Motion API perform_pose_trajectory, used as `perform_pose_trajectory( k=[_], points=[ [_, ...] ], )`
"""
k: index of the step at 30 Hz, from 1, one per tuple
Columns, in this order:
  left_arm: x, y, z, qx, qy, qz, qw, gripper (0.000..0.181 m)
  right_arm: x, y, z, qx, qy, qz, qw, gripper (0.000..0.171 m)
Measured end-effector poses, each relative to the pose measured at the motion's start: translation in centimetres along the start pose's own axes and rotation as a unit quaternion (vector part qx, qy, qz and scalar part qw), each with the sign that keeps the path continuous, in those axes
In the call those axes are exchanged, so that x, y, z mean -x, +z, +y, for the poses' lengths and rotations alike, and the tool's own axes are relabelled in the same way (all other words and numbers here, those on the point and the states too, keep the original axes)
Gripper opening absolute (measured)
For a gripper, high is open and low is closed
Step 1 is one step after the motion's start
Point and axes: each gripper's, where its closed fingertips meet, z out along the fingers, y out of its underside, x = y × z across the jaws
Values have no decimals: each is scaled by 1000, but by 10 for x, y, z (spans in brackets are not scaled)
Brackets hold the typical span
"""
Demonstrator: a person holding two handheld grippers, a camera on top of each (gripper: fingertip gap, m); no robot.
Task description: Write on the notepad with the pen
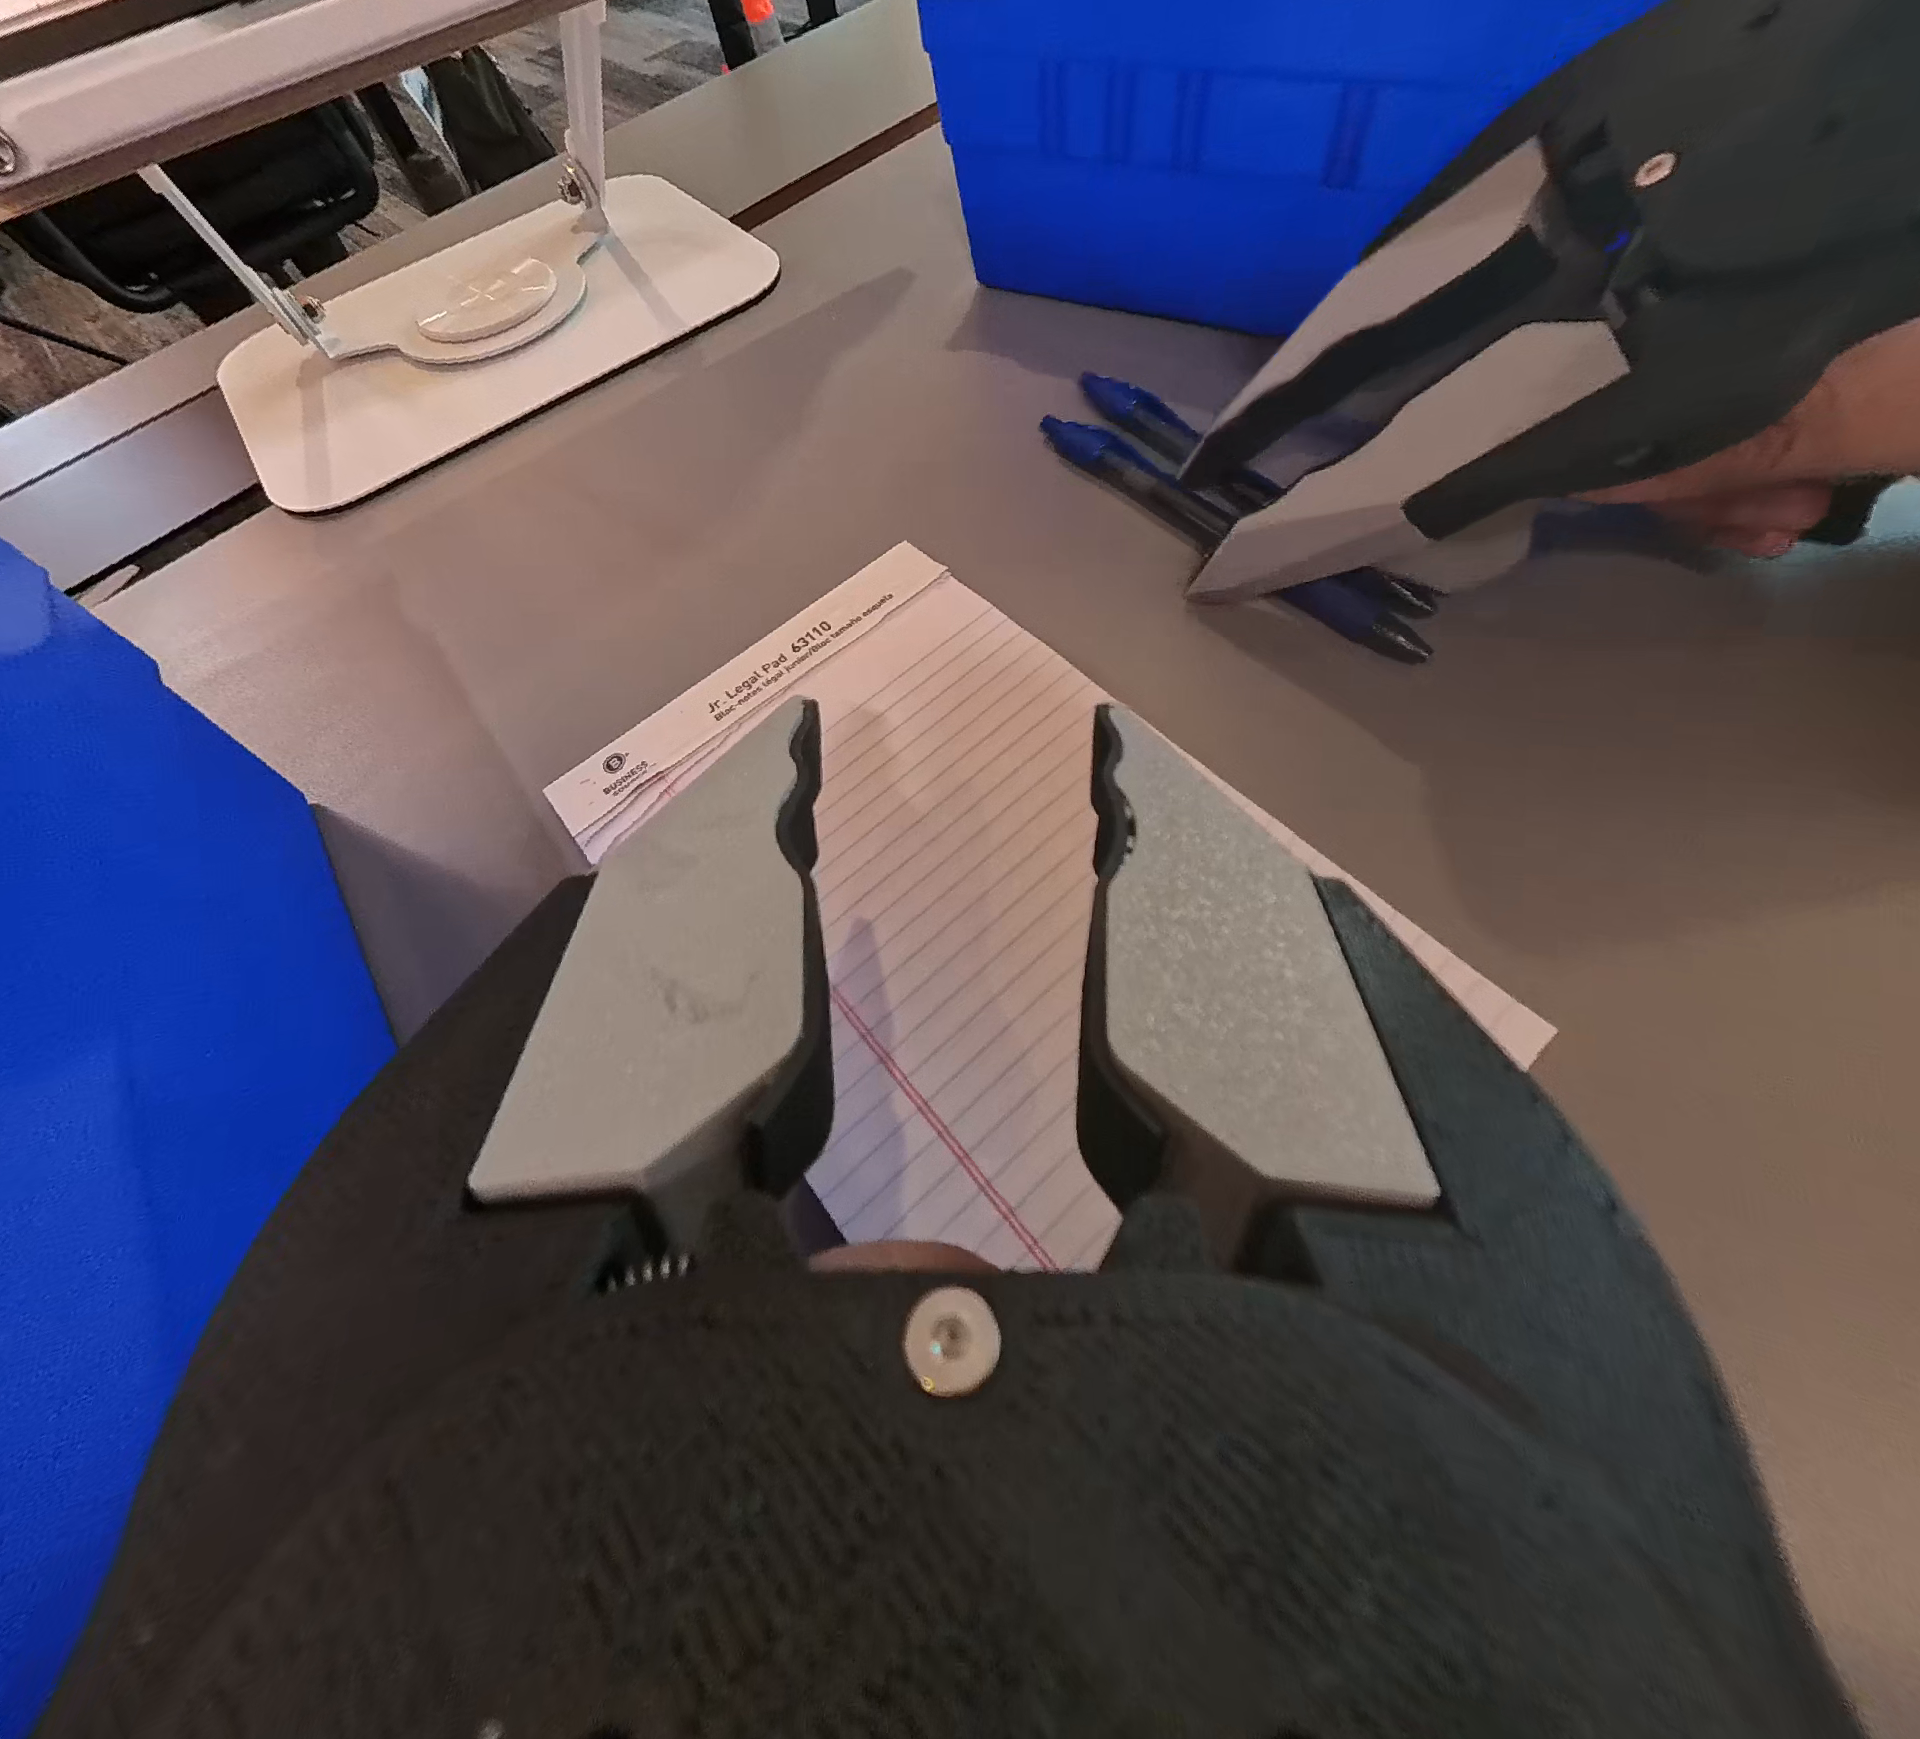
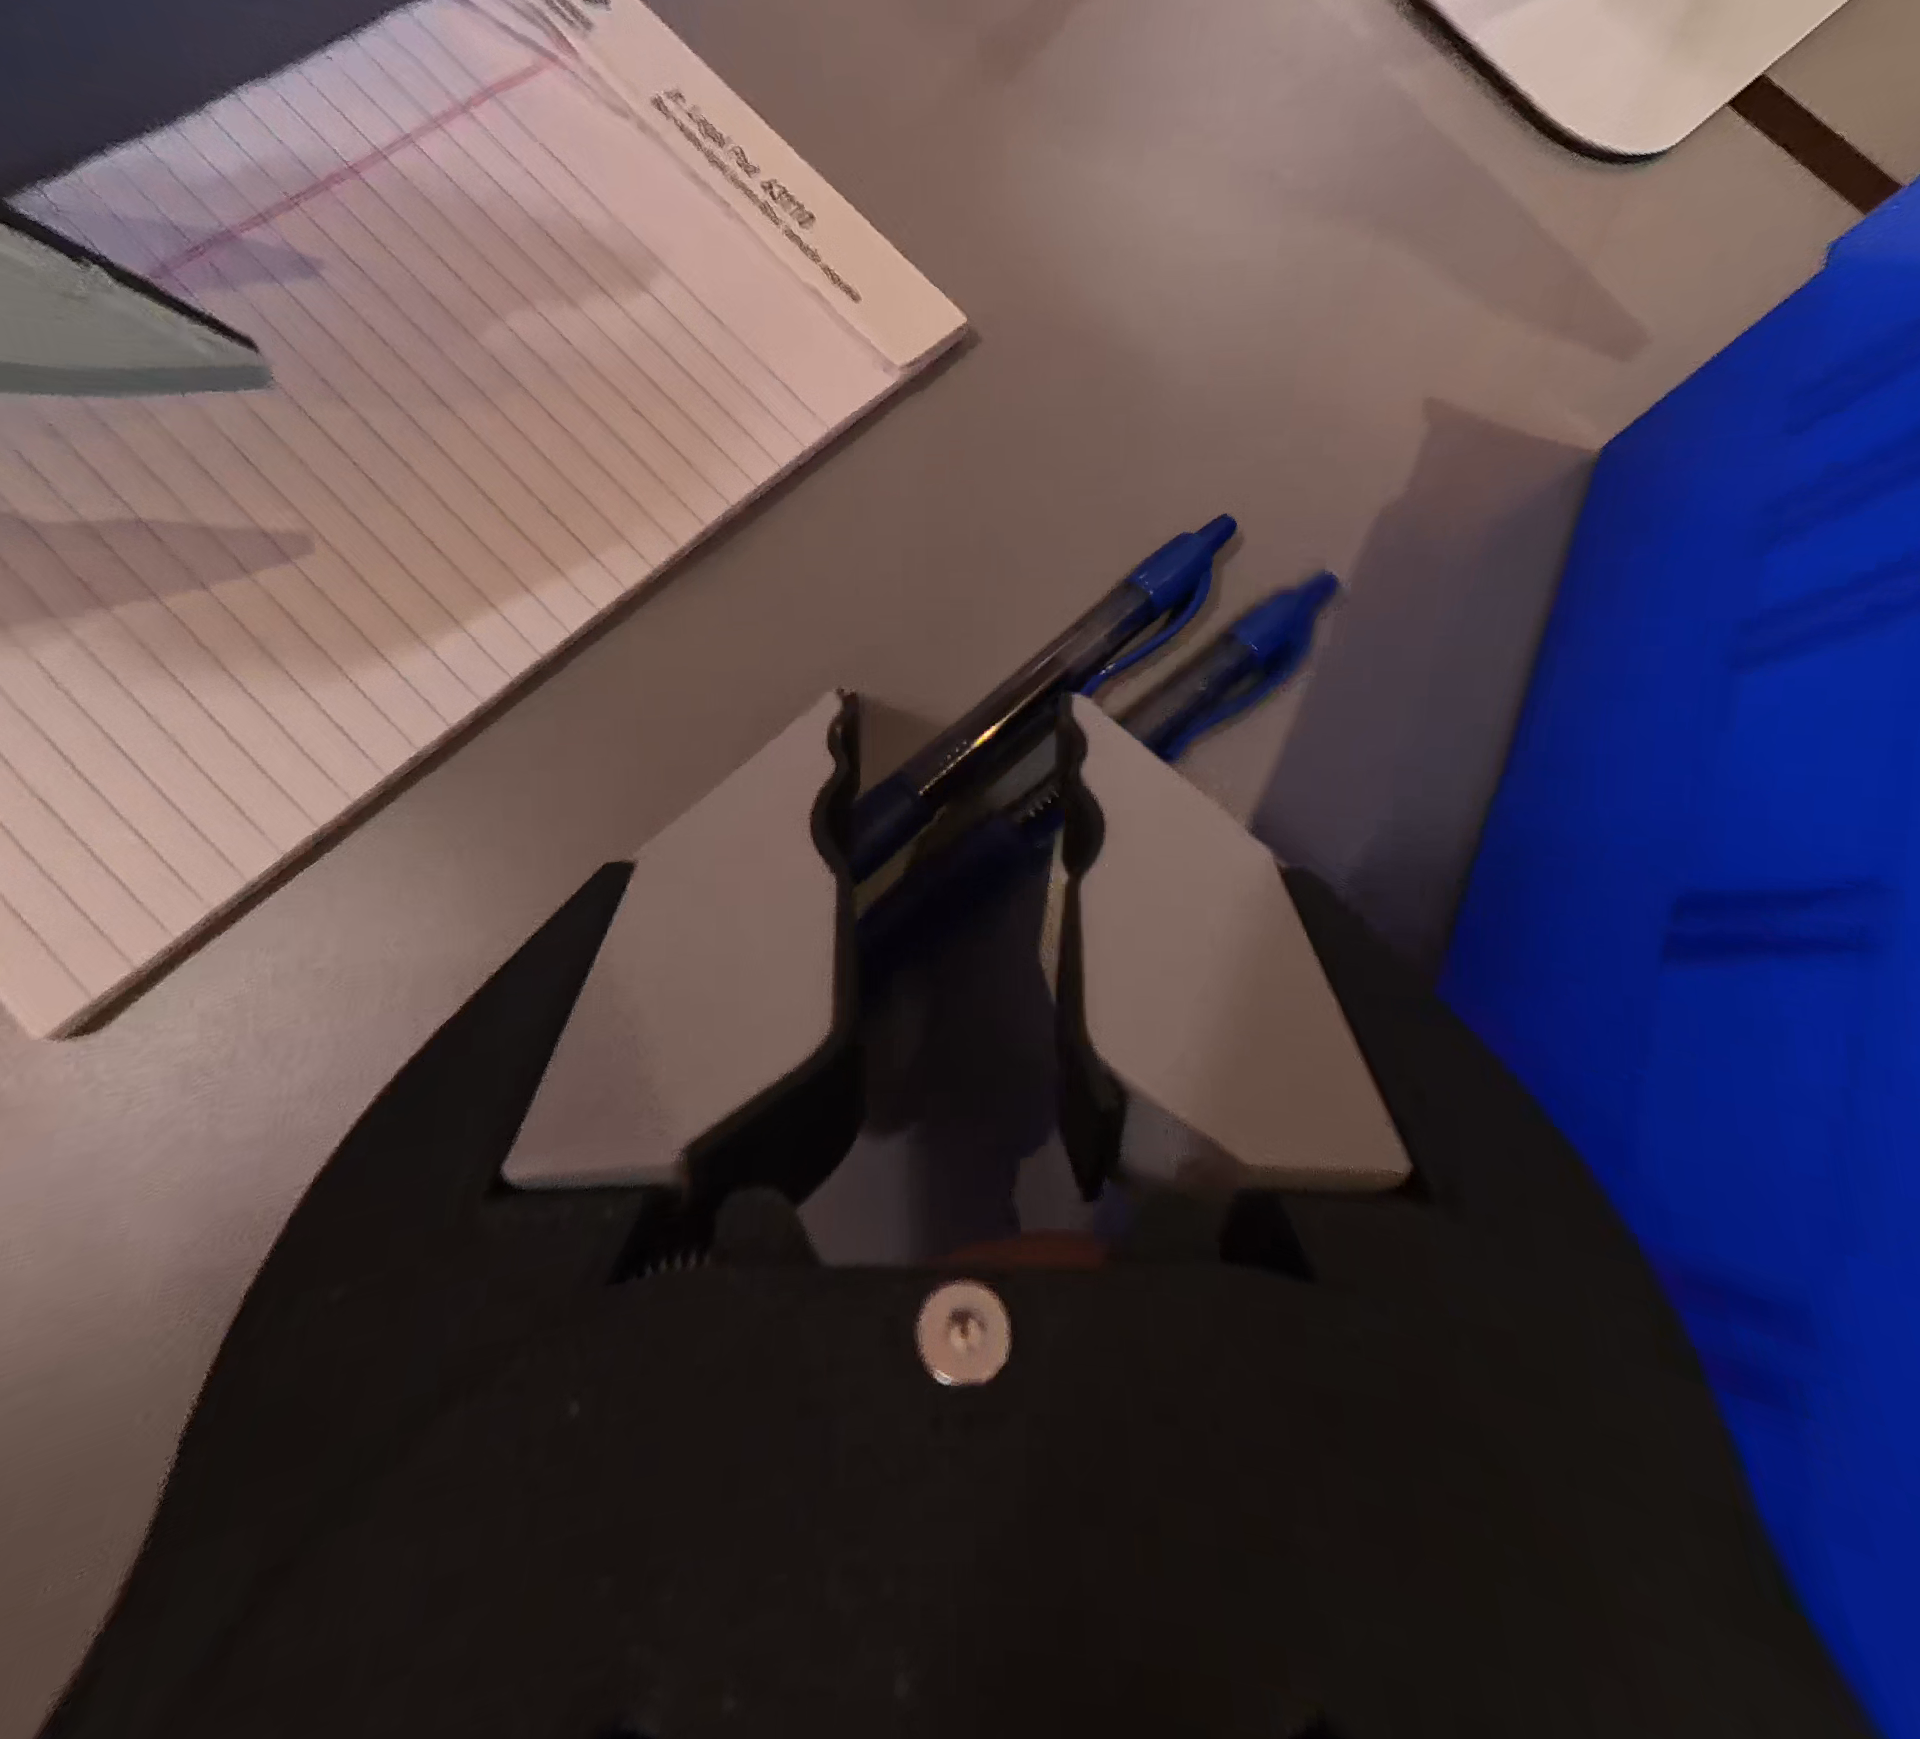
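A white lined notepad (image 1: 956, 868) lies on the grey table (image 1: 1558, 858), its bound edge away from me; it also shows in the right wrist view (image 2: 468, 442). My left gripper (image 1: 956, 723) hovers open and empty over the pad. Two blue pens lie side by side in front of a blue bin. My right gripper (image 2: 961, 713) is down at the table with its jaws either side of the nearer pen (image 2: 1122, 619), still apart. The second pen (image 2: 1257, 640) lies just to the right. In the left wrist view the right gripper (image 1: 1195, 536) covers the pens' (image 1: 1101, 442) middles.
An open blue bin (image 1: 1195, 131) stands behind the pens and fills the right of the right wrist view (image 2: 1714, 754). A white tablet stand (image 1: 499, 359) sits at the back left. Another blue object (image 1: 135, 962) is close on the left. A hand (image 1: 1787, 484) holds the right gripper.
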Motion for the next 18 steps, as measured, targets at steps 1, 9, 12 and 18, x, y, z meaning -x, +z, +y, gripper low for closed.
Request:
perform_pose_trajectory(
  k=[1, 9, 12, 18],
  points=[
    [0, 0, 0, 1, 1, 0, 1000, 50, 2, 1, 0, -3, 6, -7, 1000, 34],
    [-6, 1, 0, 5, 19, 2, 1000, 51, 12, 2, -1, -13, 17, -50, 999, 23],
    [-8, 2, 1, 6, 16, 6, 1000, 51, 14, 2, -2, -13, 5, -52, 999, 20],
    [-13, 2, 1, 8, 12, 16, 1000, 51, 16, 2, -2, -12, 6, -56, 998, 17]
  ],
)
